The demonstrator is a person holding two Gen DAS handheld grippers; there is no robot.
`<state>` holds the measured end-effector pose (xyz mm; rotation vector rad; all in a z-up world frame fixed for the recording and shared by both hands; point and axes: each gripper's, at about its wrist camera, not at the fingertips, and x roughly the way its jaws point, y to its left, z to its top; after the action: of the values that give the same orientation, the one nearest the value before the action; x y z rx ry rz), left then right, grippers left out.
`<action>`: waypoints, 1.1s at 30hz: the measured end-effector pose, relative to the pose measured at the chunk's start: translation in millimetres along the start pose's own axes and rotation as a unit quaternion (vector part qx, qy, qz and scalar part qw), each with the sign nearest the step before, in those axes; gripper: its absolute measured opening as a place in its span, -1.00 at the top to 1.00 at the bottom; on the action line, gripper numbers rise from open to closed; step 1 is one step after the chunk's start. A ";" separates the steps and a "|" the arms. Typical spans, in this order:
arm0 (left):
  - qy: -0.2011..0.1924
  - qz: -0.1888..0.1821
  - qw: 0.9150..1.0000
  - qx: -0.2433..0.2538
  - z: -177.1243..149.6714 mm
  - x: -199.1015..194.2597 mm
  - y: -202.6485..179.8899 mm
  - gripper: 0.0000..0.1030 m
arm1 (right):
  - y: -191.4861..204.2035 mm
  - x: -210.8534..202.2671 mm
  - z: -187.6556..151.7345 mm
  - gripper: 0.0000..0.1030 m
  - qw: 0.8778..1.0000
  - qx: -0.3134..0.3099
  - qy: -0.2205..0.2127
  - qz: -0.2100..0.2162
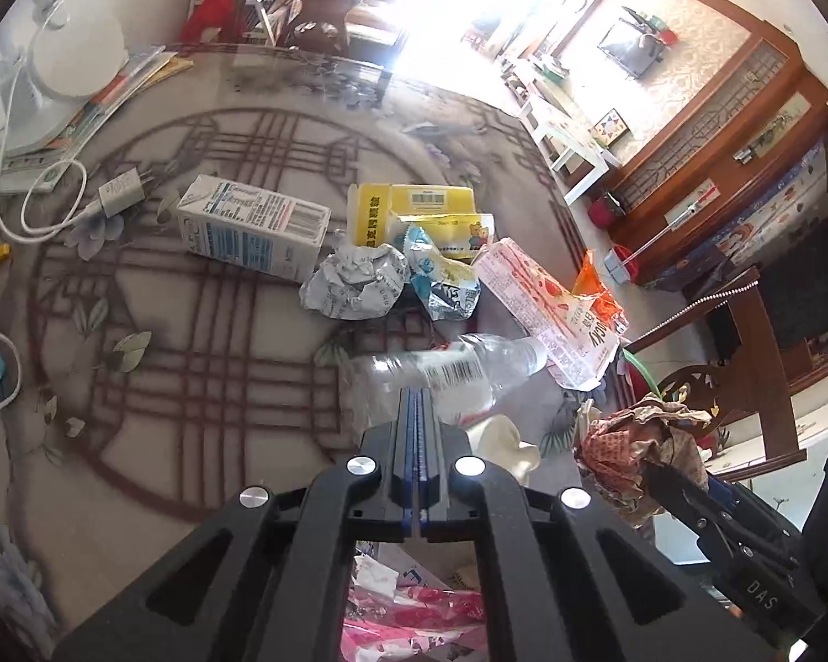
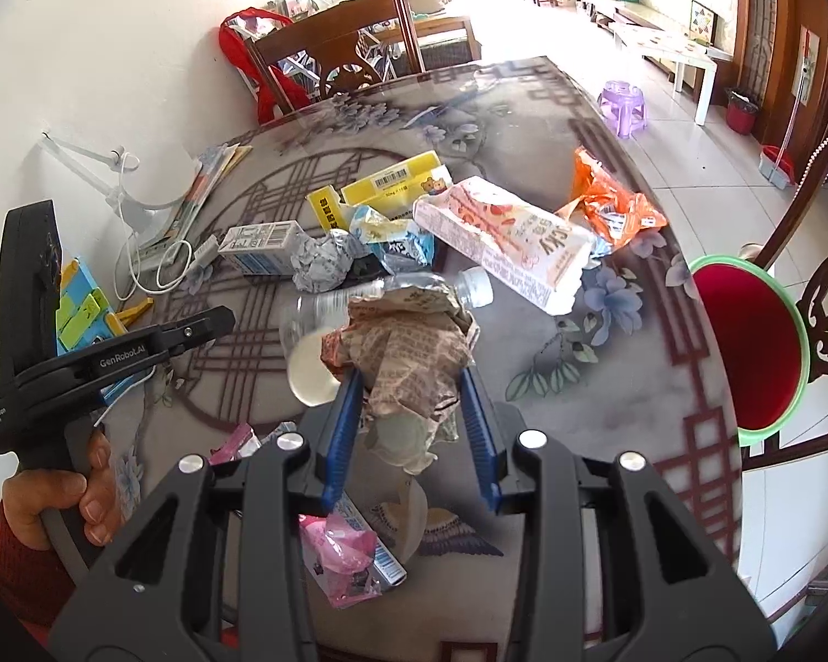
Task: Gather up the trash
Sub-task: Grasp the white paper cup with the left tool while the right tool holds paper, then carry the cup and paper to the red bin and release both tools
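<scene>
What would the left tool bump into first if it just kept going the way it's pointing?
Probably the clear plastic bottle lying on the table: the shut left tool points straight at its middle. Depth is hard to judge here, so how close it is stays unclear.

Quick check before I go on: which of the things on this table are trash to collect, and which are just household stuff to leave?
Trash: crumpled paper wad in the right gripper, clear bottle, milk carton, foil ball, pink snack box, orange wrapper, pink wrapper.

Leave: charger, lamp, chair, purple stool.
</scene>
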<state>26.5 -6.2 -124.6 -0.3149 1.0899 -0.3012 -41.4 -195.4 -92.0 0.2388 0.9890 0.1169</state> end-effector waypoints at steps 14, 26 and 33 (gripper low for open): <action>0.118 -0.018 0.992 0.049 -30.2 44.2 -14.0 -0.39 | -17.0 2.7 -1.0 0.29 1.000 0.025 0.007 -0.007; 0.191 -0.043 0.980 0.046 -48.8 79.8 -24.7 0.32 | -22.1 5.9 -3.3 0.28 0.999 0.033 0.013 -0.004; 0.144 -0.058 0.987 0.039 -39.1 55.7 -27.4 0.35 | -24.2 1.5 -1.1 0.28 0.999 0.037 0.004 -0.003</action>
<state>13.1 -56.9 -175.9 -0.2703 1.3429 -0.5046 -41.8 -218.3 -99.8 0.3037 1.0033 0.0752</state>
